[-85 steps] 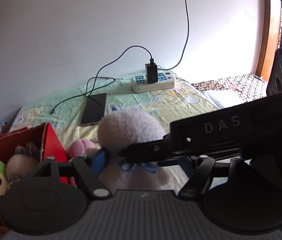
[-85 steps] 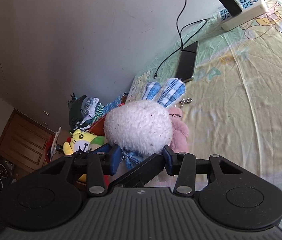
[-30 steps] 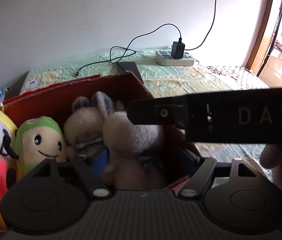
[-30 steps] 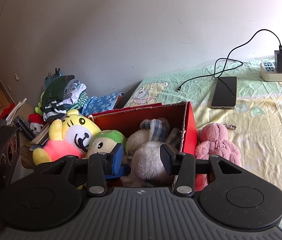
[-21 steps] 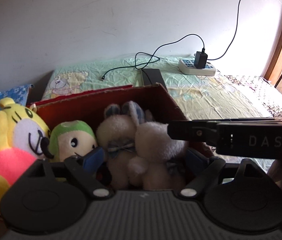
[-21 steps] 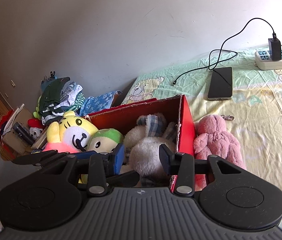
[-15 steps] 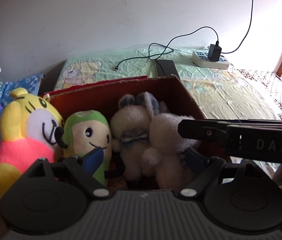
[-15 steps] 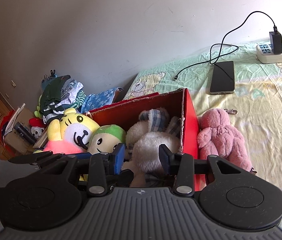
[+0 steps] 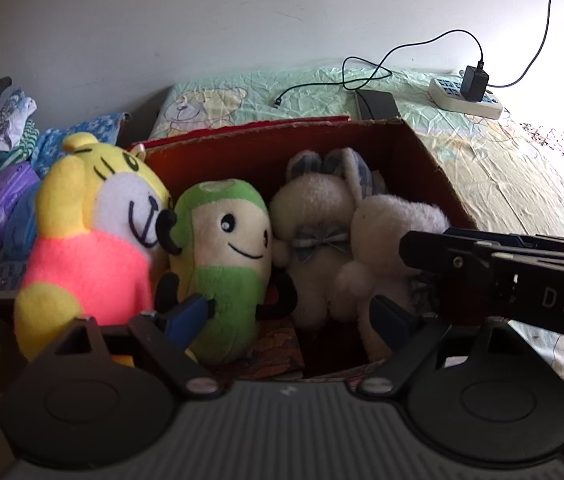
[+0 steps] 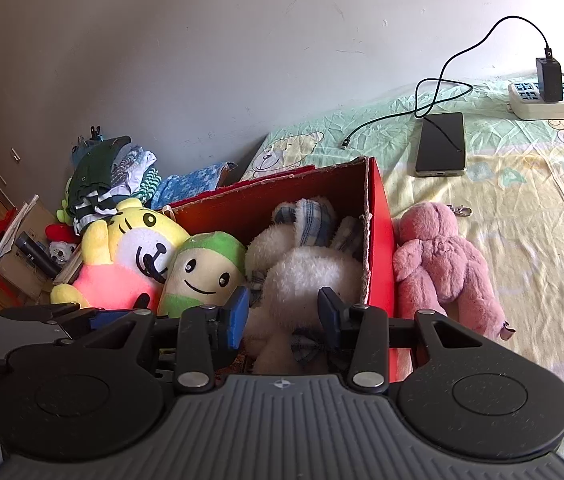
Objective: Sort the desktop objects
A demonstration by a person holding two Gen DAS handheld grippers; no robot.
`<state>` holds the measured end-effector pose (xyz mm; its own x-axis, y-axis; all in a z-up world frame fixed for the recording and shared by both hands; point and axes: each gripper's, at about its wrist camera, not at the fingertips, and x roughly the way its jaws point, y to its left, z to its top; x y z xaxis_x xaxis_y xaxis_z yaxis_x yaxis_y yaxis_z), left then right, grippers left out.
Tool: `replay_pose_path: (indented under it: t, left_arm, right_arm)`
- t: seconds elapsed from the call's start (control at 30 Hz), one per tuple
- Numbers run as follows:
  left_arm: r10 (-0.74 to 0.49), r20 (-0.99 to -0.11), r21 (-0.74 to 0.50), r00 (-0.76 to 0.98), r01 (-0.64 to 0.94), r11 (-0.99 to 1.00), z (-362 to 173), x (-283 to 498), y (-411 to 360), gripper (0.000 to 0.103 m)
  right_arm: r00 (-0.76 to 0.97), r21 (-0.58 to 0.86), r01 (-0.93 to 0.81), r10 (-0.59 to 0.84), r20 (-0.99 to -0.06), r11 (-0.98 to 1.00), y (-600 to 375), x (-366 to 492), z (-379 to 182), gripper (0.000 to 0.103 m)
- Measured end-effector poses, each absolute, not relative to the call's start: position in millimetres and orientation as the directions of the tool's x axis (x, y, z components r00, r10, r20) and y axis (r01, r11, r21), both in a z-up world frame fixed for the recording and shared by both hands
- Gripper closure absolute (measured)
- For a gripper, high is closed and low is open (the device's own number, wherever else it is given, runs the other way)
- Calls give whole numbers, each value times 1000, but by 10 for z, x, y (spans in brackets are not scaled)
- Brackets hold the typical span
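A red cardboard box (image 10: 380, 216) holds a yellow tiger plush (image 10: 129, 256), a green plush (image 10: 205, 268) and two white bunnies. My right gripper (image 10: 284, 316) reaches into the box's right end, shut on the nearer white bunny (image 10: 310, 280), whose checked bow lies between the fingers. The other bunny (image 9: 314, 216) leans behind it. My left gripper (image 9: 288, 316) hangs open in front of the box (image 9: 282, 130), holding nothing, its left finger by the green plush (image 9: 221, 248). A pink plush (image 10: 442, 268) lies on the bed sheet outside the box's right wall.
A phone (image 10: 440, 144) with a cable and a power strip (image 10: 550, 100) lie on the bed sheet near the wall. Folded clothes (image 10: 109, 172) and clutter are piled left of the box. The right tool's black body (image 9: 522, 276) crosses the left wrist view.
The white bunny has gone from above the bed sheet into the red box with my right gripper. The left gripper has spread wider and drawn back from the box.
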<state>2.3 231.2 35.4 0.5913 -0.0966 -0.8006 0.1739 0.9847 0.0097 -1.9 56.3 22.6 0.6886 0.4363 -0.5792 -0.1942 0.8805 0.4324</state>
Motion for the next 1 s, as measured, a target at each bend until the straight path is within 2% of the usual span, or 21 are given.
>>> replay_pose_path:
  t: [0.33,0.67,1.0]
  left_arm:
    - [-91,-818,2,567,161,987,289,24,2337,11]
    - [-68,-814,6,577,125,992,275,4,2362,5]
    - [-71,-824,-20,562,96,995,254,15,2411,1]
  right_arm:
    - [695,391,-184,401,-597,902,639,-53,208,60]
    - [720,357,-184,373,-585,916,685,-88,198,59]
    - [732,369,-167,365,-575,914,684,-105,191,59]
